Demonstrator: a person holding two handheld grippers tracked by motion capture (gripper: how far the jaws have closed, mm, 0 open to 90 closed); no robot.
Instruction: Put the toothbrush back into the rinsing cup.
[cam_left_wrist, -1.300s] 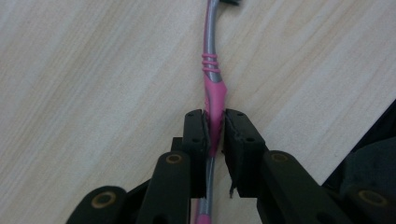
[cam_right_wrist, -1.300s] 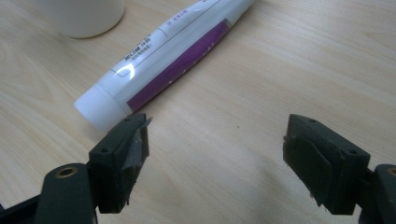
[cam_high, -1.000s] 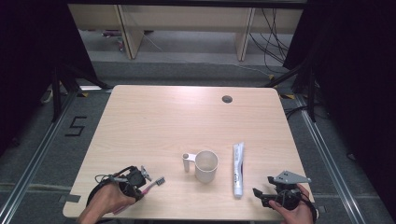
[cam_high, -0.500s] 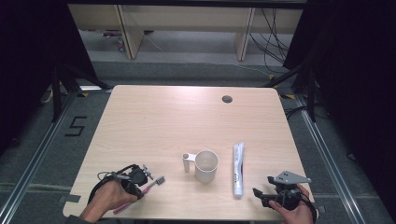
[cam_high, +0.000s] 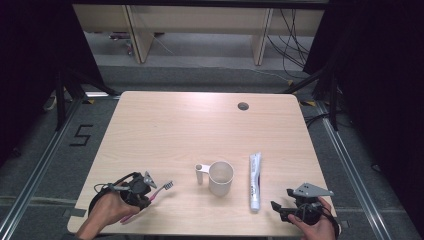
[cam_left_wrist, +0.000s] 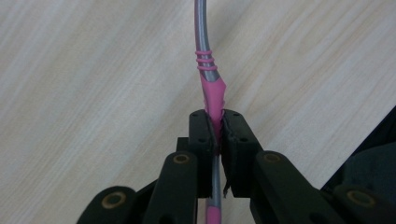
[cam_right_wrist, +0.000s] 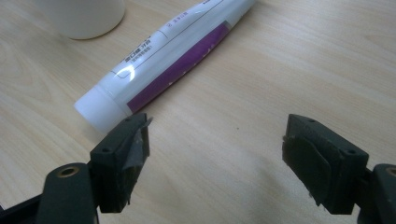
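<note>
A pink and grey toothbrush (cam_high: 159, 190) lies low over the table's front left, its bristle head pointing toward the cup. My left gripper (cam_high: 141, 192) is shut on its handle; in the left gripper view the pads clamp the pink part of the toothbrush (cam_left_wrist: 208, 88). A white cup (cam_high: 220, 177) with a handle stands near the front middle. A white and purple toothpaste tube (cam_high: 255, 180) lies just right of it. My right gripper (cam_high: 278, 208) stands open at the front right; in the right gripper view the toothpaste tube (cam_right_wrist: 173, 60) lies ahead of its left jaw, cap nearest.
A small dark hole (cam_high: 243, 106) sits in the wooden table (cam_high: 200, 130) near the far edge. Beyond the table are wooden furniture legs and cables on the floor. The near table edge runs just below both hands.
The left hand with the toothbrush has shifted slightly. The right gripper has kept still.
</note>
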